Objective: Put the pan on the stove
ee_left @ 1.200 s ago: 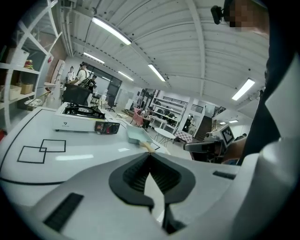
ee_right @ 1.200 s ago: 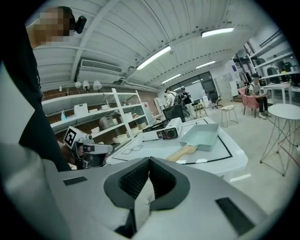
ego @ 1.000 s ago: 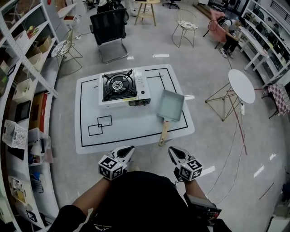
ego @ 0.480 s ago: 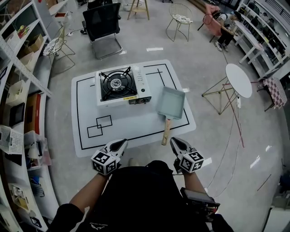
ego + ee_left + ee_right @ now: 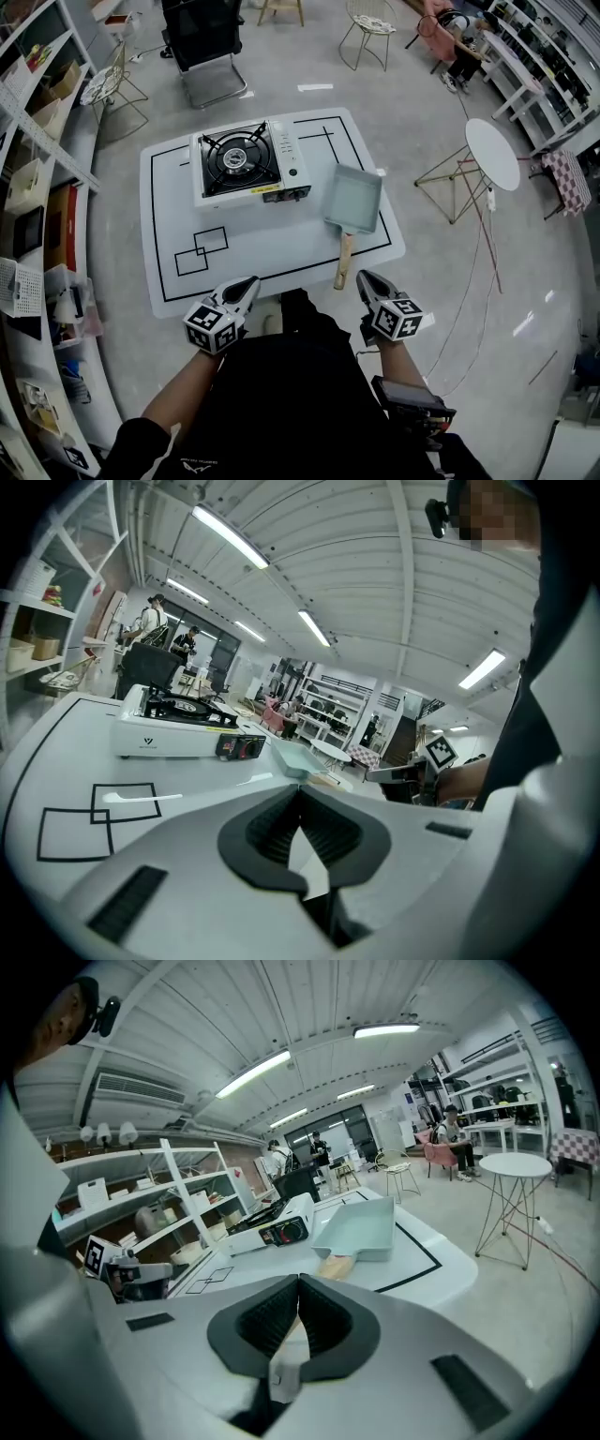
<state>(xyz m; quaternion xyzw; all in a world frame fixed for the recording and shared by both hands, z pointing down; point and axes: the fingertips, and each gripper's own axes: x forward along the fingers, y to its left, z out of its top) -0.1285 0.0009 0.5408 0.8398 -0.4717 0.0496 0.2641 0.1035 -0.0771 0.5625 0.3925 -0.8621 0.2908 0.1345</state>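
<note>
A white worktop [image 5: 281,253] with black lines stands on a grey floor [image 5: 441,309], with shelves [image 5: 37,178] to its left. The pale blue square pan [image 5: 353,199] lies just right of the white gas stove [image 5: 248,164]. Its wooden handle [image 5: 343,262] points toward the person. The left gripper [image 5: 247,284] and right gripper [image 5: 365,278] have their fingers clenched and empty.

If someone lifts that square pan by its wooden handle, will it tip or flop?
The pan looks rigid, so it probably won't flop. Its wide, boxy body sits well beyond the slim wooden handle, so it will likely droop forward or twist if gripped there. It appears empty, so it is probably fairly light and nothing should spill.
</note>
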